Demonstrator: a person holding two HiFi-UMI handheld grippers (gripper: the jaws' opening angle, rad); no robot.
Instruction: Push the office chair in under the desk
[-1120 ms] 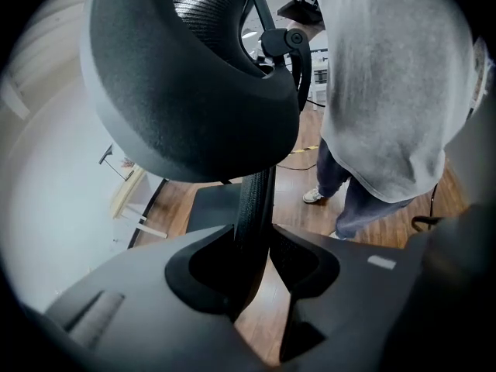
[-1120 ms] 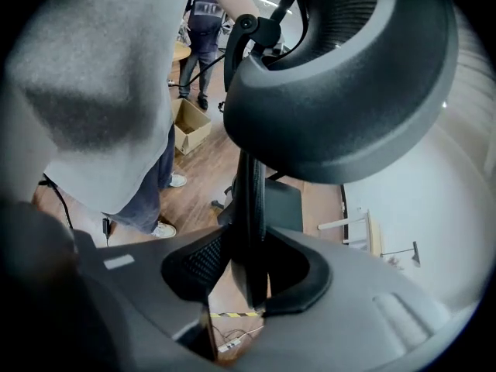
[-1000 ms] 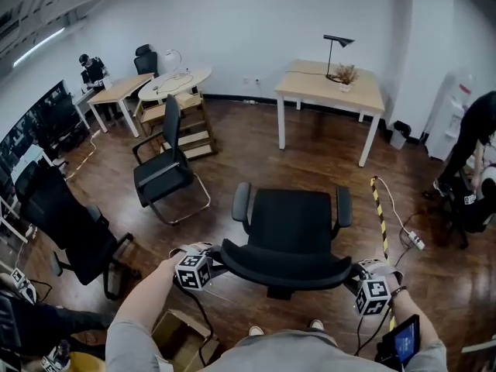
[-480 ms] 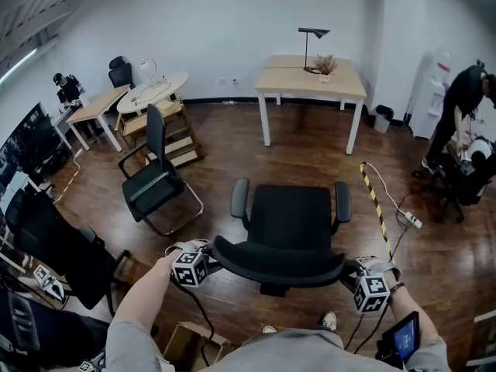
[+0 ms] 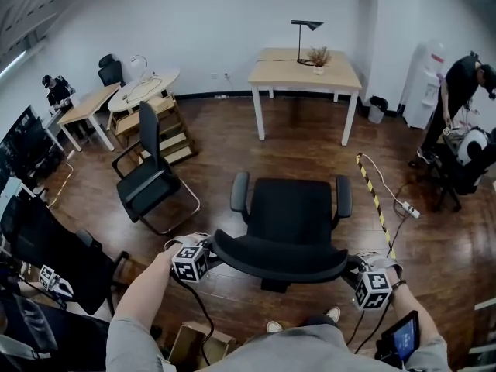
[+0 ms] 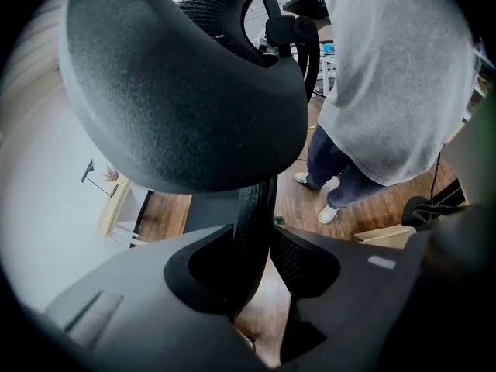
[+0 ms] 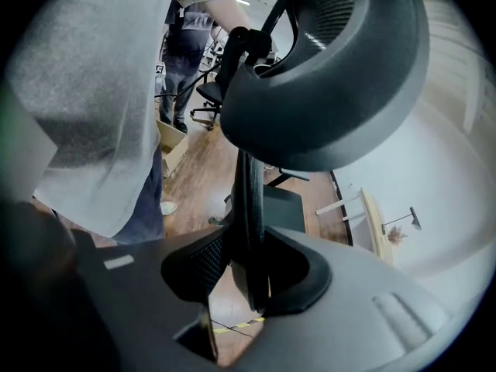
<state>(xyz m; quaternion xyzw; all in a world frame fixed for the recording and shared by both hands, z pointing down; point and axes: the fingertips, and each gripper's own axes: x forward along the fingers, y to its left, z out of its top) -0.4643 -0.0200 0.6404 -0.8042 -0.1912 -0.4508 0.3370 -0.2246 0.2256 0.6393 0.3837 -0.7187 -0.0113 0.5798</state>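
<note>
The black office chair (image 5: 288, 222) stands in the middle of the wood floor, its seat facing the light wooden desk (image 5: 306, 67) by the far wall. I stand behind its curved backrest (image 5: 279, 260). My left gripper (image 5: 203, 256) is shut on the backrest's left edge and my right gripper (image 5: 353, 270) on its right edge. The left gripper view shows that gripper (image 6: 260, 239) with the mesh-covered edge (image 6: 249, 208) clamped between its jaws. My right gripper (image 7: 244, 246) clamps the backrest edge (image 7: 249, 200) the same way. A lamp and a small plant stand on the desk.
A black visitor chair (image 5: 151, 180) stands left of the office chair, with another black chair (image 5: 46, 246) at the lower left. A yellow-black floor strip (image 5: 376, 204) and power strip (image 5: 409, 210) lie to the right. A person (image 5: 457, 91) works at far right. A cardboard box (image 5: 194, 343) sits by my feet.
The chair and both grippers have moved a little forward toward the desk, which now sits further left in the head view. Both grips on the backrest are unchanged.
</note>
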